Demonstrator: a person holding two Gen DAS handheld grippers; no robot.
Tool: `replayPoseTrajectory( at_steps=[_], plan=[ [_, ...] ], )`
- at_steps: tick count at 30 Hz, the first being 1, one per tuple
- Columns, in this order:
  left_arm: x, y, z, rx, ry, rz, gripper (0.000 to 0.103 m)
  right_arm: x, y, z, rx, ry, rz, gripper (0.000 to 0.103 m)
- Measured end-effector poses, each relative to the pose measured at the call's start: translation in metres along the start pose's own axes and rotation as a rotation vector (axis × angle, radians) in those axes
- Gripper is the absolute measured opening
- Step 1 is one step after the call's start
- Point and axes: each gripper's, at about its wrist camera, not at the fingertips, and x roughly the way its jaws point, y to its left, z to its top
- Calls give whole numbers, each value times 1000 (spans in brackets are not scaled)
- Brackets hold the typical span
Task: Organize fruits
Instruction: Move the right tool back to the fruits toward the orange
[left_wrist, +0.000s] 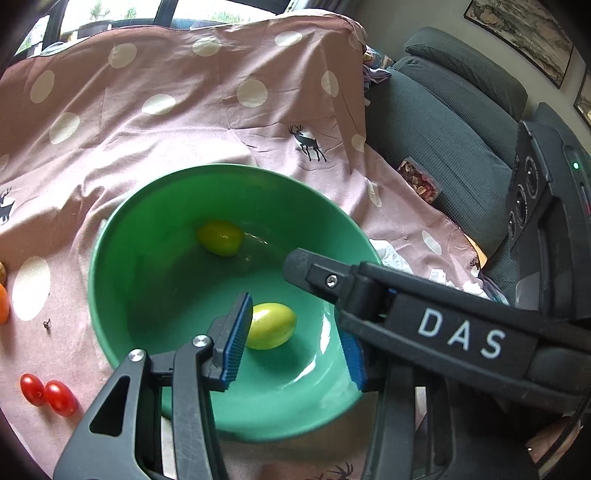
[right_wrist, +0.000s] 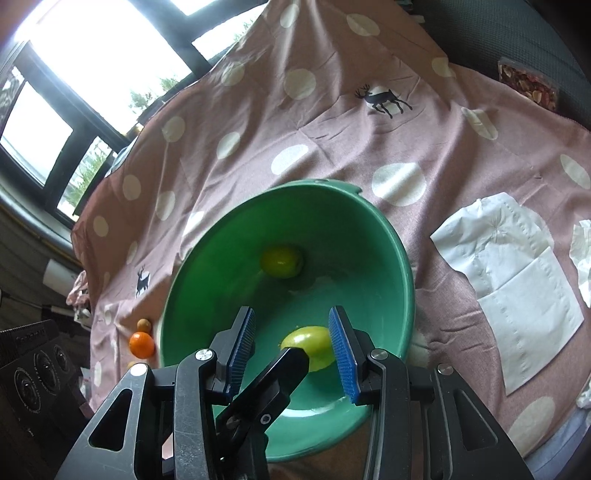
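Two yellow-green fruits are seen inside the green bowl (left_wrist: 110, 288) on the dotted, deer-printed cloth (left_wrist: 147, 129).
"DAS" is read on the right gripper (right_wrist: 291, 347); both it and the left gripper (left_wrist: 295, 347) are held spread, pinching nothing, with the nearer fruit (left_wrist: 271, 325) lying between the blue pads (left_wrist: 236, 343) and the farther fruit (left_wrist: 219, 237) beyond.

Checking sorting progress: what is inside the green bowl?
Two yellow-green oval fruits lie in the green bowl: one far, one near. Gripper parts cover some of the bowl's near floor.
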Motion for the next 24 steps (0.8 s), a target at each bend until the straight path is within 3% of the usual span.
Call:
replayPoseTrajectory(
  at_steps=[9, 18, 21, 24],
  plan=[
    [-82, 38, -11, -38, -122, 102, 63, -7, 21, -2, -55, -56, -12, 51],
    [-168, 108, -39, -172, -261, 284, 73, -8, 64, -14, -157, -84, 79, 59],
    [-186, 134, -49, -241, -293, 316, 74, -2, 81, -19, -196, -91, 81, 74],
    [-196, 157, -58, -301, -302, 318, 75, 5, 99, -26, -250, -69, 79, 76]
  ],
)
